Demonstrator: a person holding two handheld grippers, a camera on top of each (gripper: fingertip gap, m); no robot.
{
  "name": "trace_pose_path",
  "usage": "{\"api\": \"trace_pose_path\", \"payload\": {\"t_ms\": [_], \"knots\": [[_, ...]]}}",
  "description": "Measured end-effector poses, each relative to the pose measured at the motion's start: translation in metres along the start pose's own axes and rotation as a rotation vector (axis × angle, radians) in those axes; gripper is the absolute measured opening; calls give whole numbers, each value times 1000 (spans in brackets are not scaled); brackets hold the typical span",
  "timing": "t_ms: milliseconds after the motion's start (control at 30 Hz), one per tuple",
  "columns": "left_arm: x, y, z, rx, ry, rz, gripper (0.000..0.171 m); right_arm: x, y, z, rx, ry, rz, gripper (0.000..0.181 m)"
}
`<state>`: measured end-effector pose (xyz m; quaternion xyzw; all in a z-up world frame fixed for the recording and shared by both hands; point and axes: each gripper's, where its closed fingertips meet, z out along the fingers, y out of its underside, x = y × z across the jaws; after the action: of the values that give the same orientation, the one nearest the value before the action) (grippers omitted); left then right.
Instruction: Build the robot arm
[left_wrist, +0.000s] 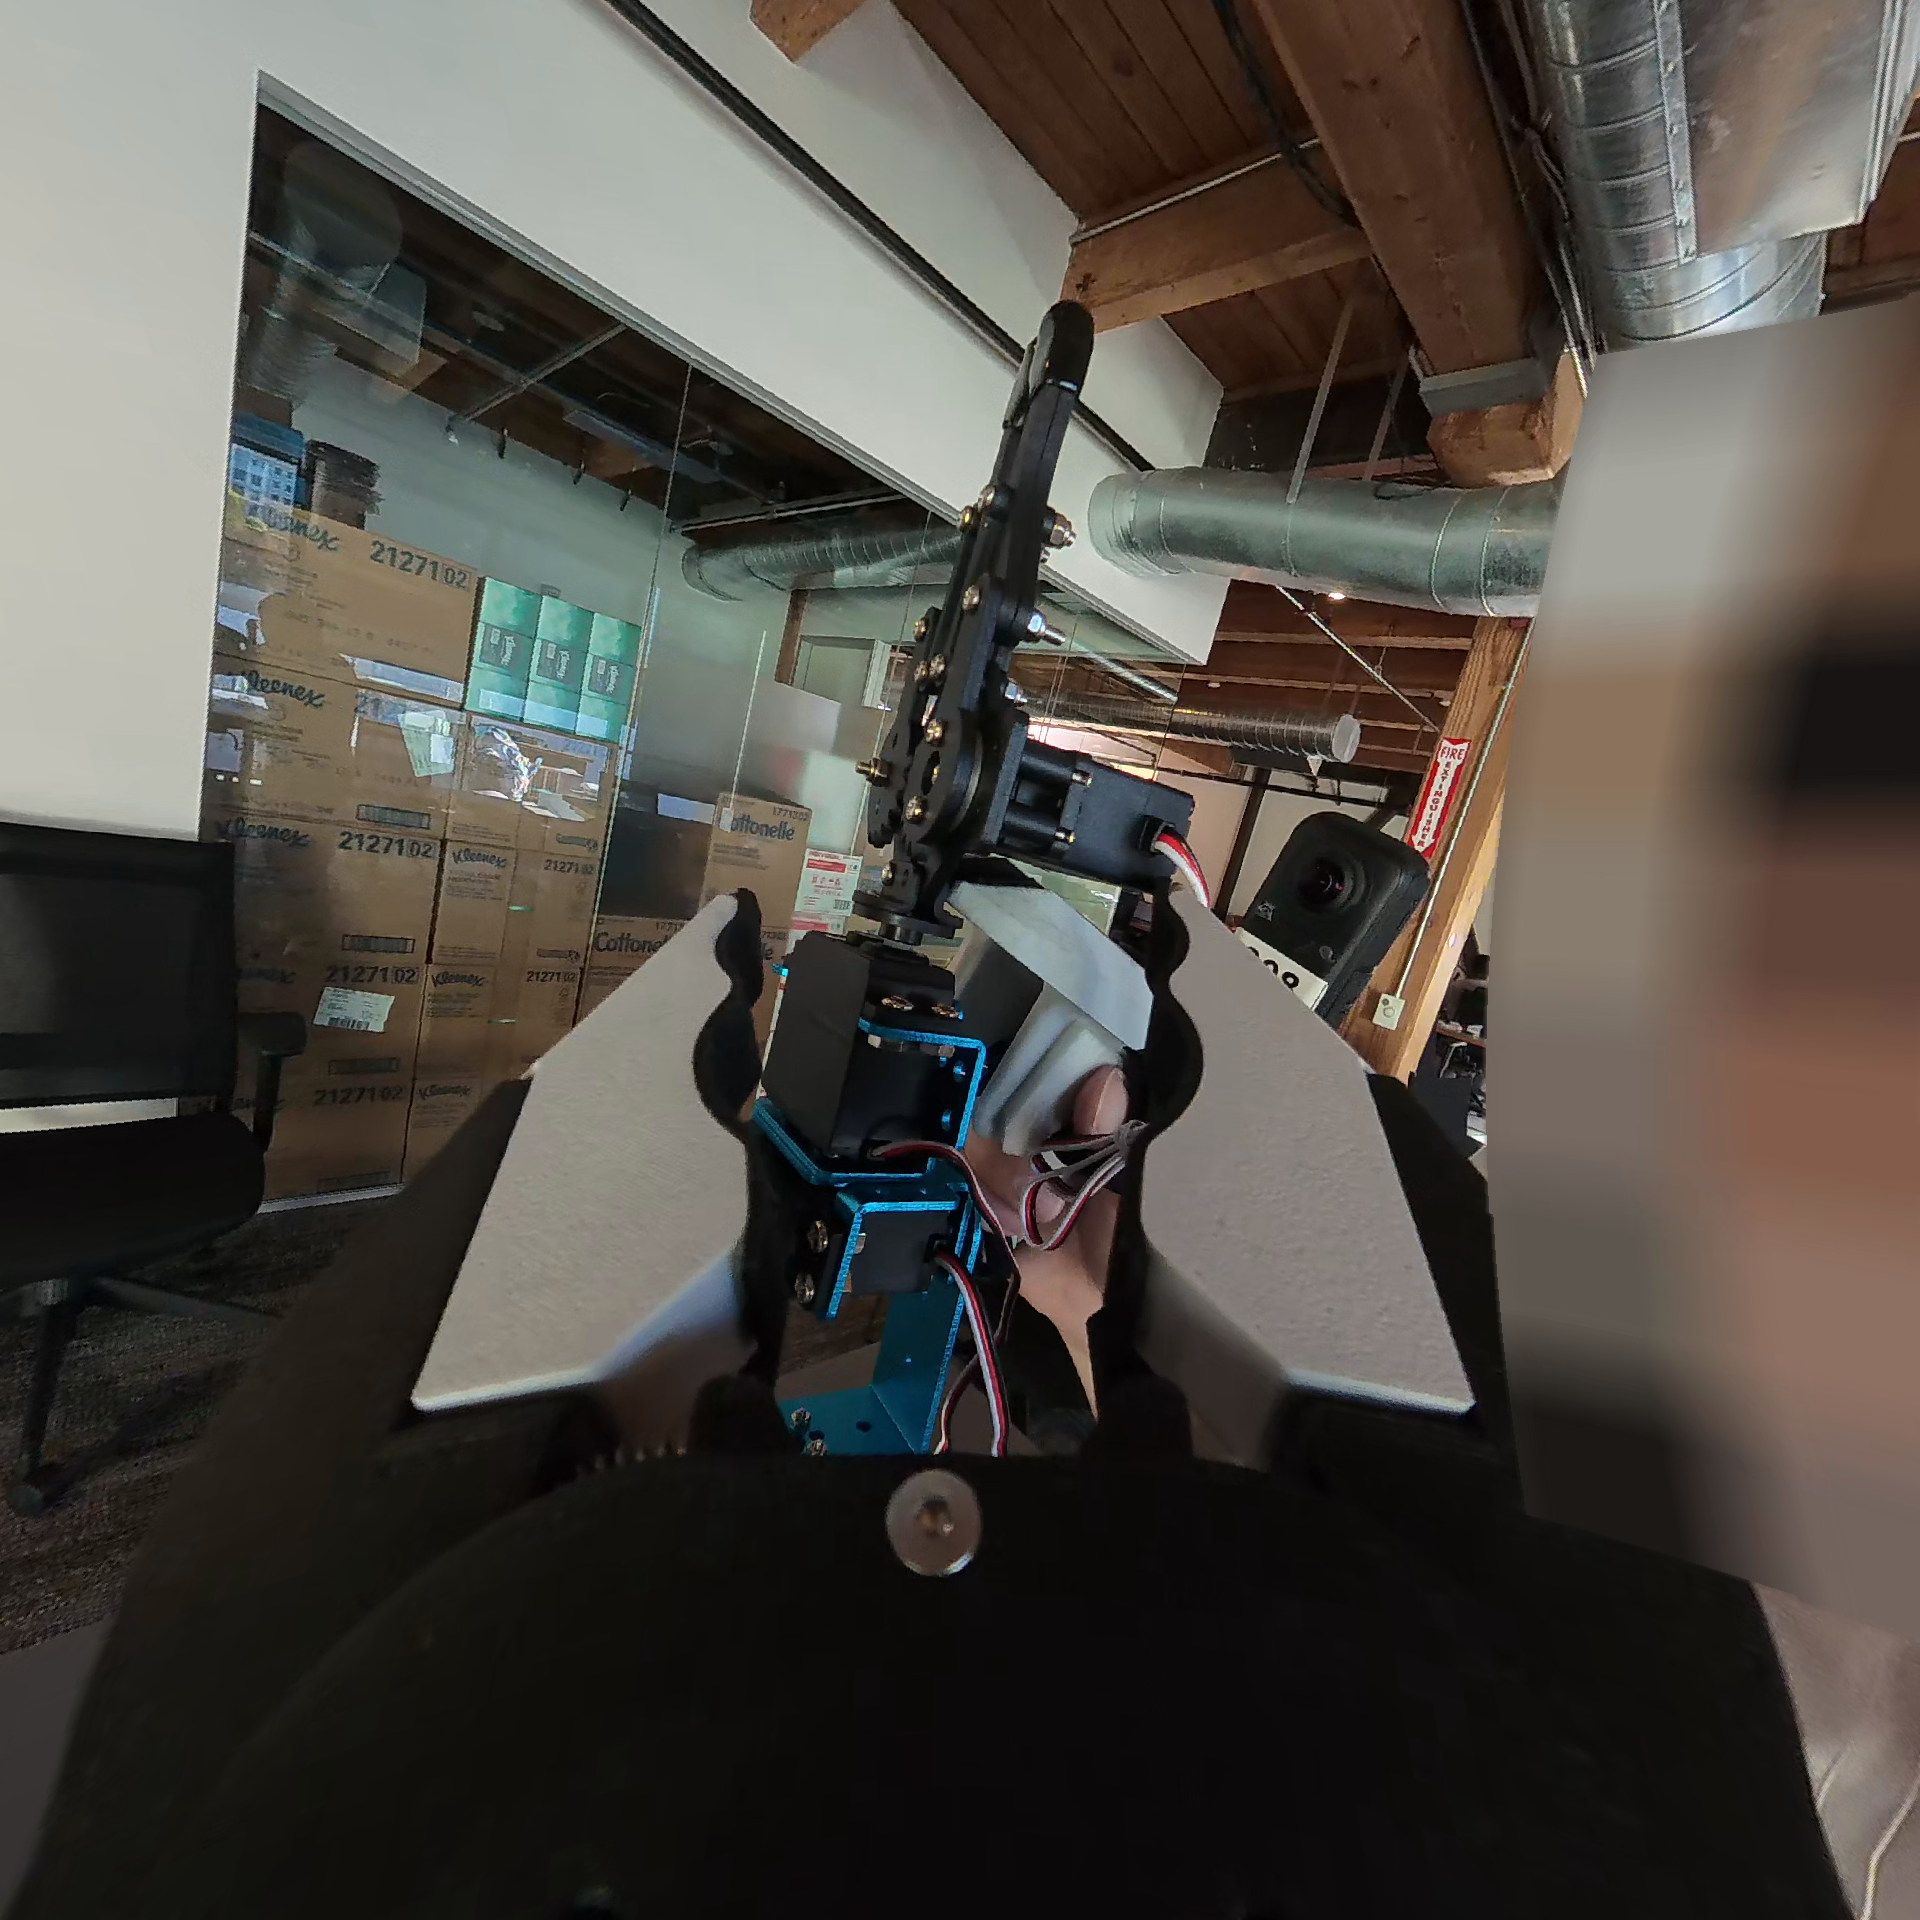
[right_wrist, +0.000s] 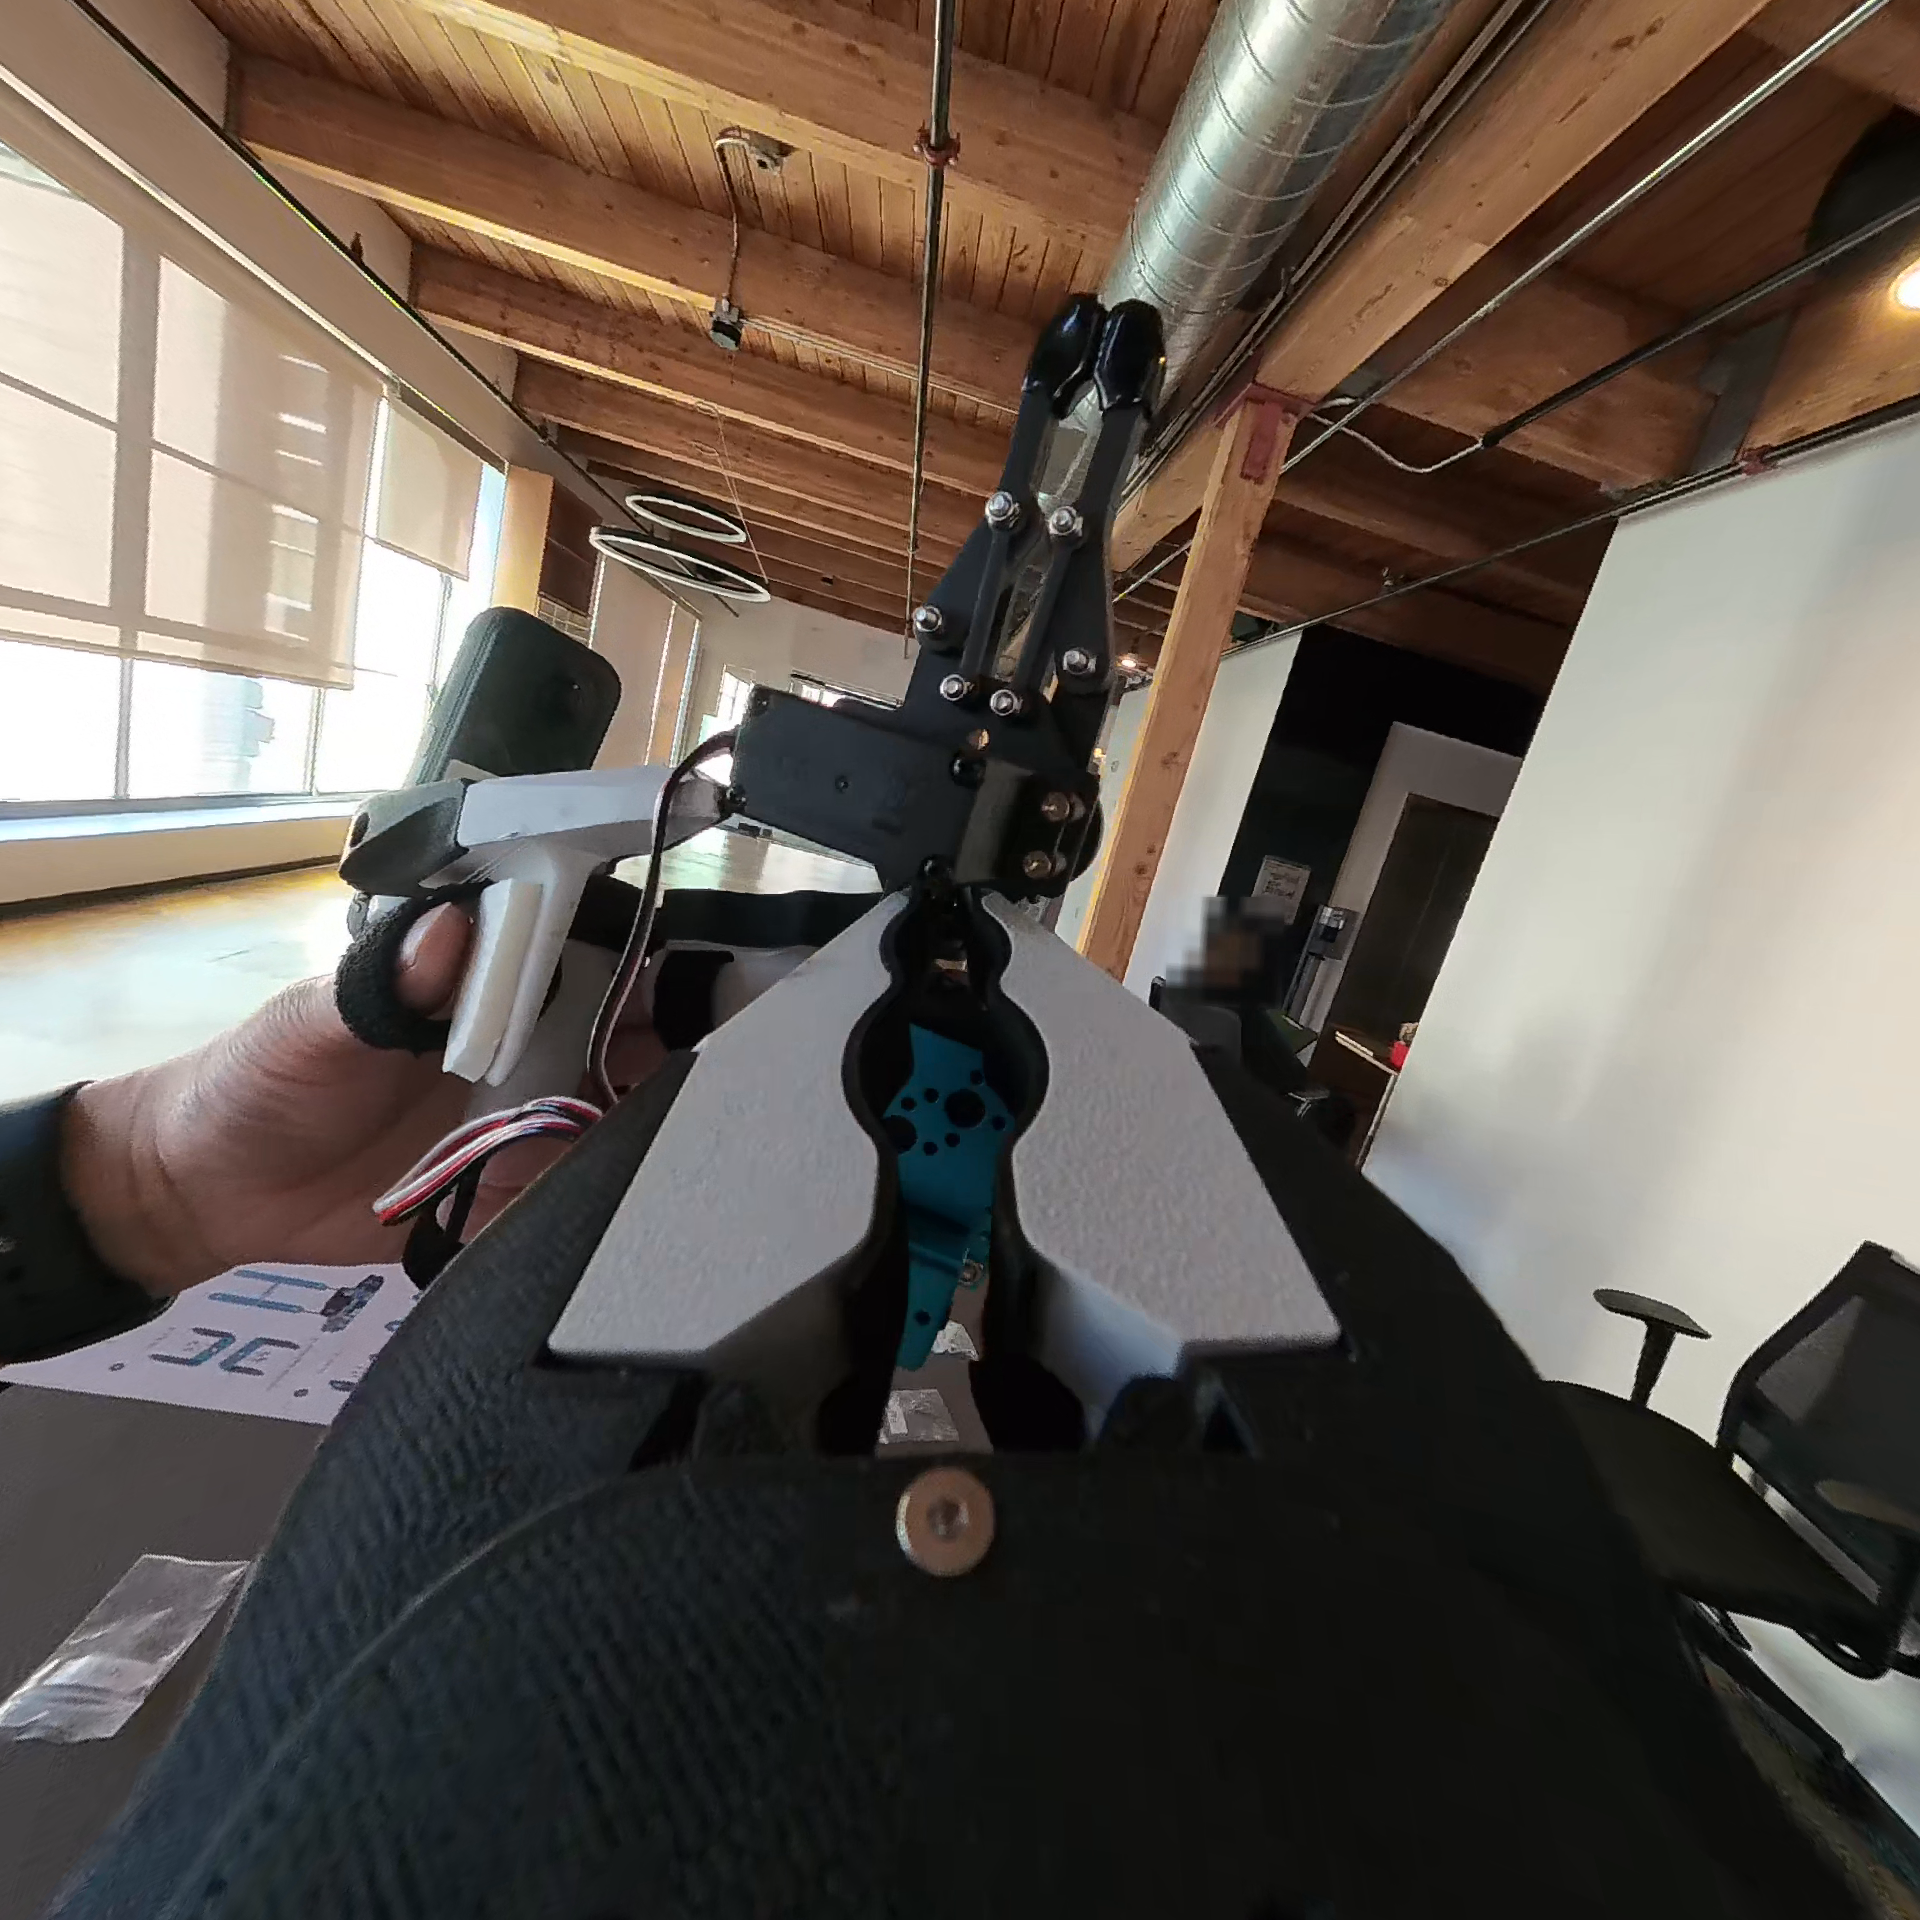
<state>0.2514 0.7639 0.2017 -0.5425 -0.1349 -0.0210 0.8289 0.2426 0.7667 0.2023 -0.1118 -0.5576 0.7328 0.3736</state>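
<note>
A small robot arm of blue metal brackets, black servos (left_wrist: 862, 1049) and a shut black claw (left_wrist: 1023, 540) is held up in the air between both grippers. My left gripper (left_wrist: 956, 909) stands part open around its servo section. The left pad (left_wrist: 727, 1039) lies against the servo, and a gap shows on the right side. My right gripper (right_wrist: 945, 914) is shut on the arm's blue bracket (right_wrist: 940, 1132), with the claw (right_wrist: 1049, 561) rising above its tips. Each view shows the other gripper with its camera (left_wrist: 1340, 914) (right_wrist: 520, 707) and a hand (right_wrist: 260, 1122) close behind the arm.
Stacked cardboard boxes (left_wrist: 343, 831) stand behind a glass wall, with a black chair (left_wrist: 114, 1039) in front. Another black chair (right_wrist: 1766, 1455) and a wooden post (right_wrist: 1184, 707) are to the right. A printed sheet (right_wrist: 239, 1340) and small plastic bags (right_wrist: 114, 1642) lie on a dark table below. Less than 4 cm separates the two grippers' tips.
</note>
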Motion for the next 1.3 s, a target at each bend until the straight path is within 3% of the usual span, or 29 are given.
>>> {"api": "trace_pose_path", "payload": {"t_ms": [1300], "knots": [[2,-4,-10,41,7,-26,74,-4,-1,-2,73,-45,95,6]]}}
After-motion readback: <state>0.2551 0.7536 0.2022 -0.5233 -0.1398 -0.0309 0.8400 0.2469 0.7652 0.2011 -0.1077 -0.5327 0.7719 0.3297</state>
